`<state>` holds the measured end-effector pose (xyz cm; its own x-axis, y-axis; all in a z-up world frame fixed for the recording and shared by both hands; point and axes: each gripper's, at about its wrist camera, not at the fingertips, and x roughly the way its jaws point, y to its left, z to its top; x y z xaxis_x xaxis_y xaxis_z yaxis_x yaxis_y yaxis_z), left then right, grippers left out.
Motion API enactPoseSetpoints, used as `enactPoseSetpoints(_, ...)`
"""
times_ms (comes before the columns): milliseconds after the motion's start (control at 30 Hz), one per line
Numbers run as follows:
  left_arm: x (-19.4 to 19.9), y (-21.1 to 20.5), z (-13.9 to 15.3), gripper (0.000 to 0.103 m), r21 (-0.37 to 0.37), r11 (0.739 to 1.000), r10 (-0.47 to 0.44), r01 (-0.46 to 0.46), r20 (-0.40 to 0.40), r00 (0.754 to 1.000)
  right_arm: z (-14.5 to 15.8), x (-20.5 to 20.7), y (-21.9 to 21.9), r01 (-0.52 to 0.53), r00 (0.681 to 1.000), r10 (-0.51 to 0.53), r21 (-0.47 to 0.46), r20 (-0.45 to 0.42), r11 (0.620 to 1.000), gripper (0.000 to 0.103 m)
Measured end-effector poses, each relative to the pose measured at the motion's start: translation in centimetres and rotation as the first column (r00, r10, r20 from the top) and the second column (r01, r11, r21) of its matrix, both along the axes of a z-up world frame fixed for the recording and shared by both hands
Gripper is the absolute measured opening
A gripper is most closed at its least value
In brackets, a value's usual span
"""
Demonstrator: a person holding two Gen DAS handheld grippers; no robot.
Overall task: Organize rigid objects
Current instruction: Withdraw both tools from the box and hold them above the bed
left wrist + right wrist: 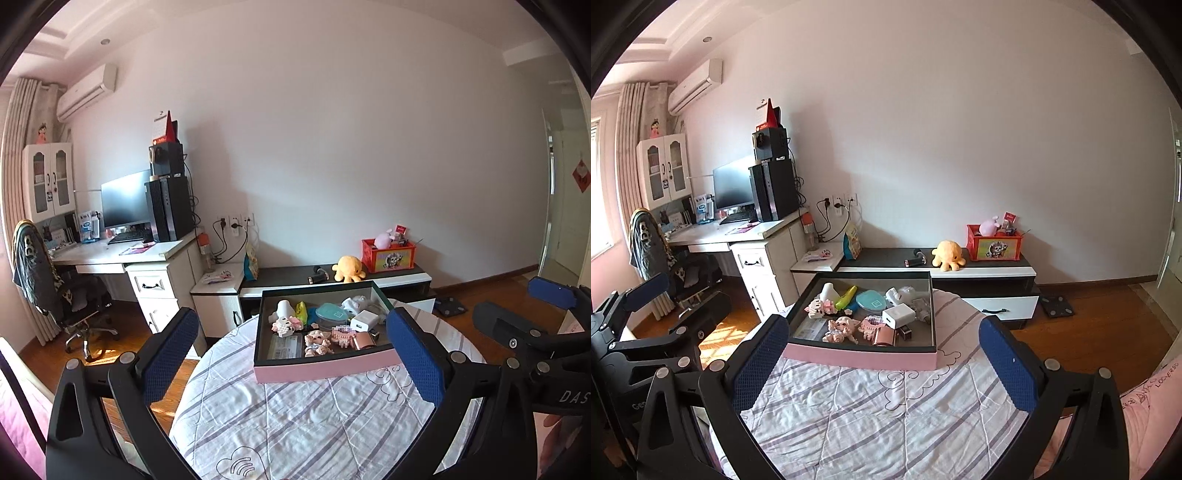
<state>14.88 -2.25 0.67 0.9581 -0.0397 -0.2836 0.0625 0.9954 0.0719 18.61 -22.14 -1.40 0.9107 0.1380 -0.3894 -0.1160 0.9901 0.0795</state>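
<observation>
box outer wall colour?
Pink; the box is dark inside. The right wrist view shows it best.

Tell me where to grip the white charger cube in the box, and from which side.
Grip the charger across two opposite flat side faces, coming straight down from above. It is a small, blocky cube, and the box walls and crowding toys probably rule out a sideways approach. Both grippers are open.

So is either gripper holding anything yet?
No. The left gripper and right gripper are both open and empty, hovering short of the pink box on the bed.
</observation>
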Motion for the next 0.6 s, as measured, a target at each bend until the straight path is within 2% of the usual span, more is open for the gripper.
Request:
enactPoseSetpoints(133, -3.2, 0.6, 0.4, 0.103, -0.006, 1.0, 0.002, -0.002, 0.034, 0.999, 0.5, -3.9, 0.6, 0.005, 0.999, -0.005, 0.011, 0.043, 1.0, 0.103)
enactPoseSetpoints(433, -9.9, 1.3, 1.9, 0.103, 0.005, 0.998, 0.056, -0.058, 0.171, 0.984, 1.9, -10.4, 1.8, 0.013, 0.988, -0.015, 0.014, 0.155, 1.0, 0.103)
enactPoseSetpoints(600, -11.6, 1.8, 2.6, 0.103, -0.016, 0.999, 0.041, -0.039, 0.181, 0.983, 2.6, -12.6, 2.1, 0.01, 0.981, -0.015, 0.031, 0.193, 0.999, 0.103)
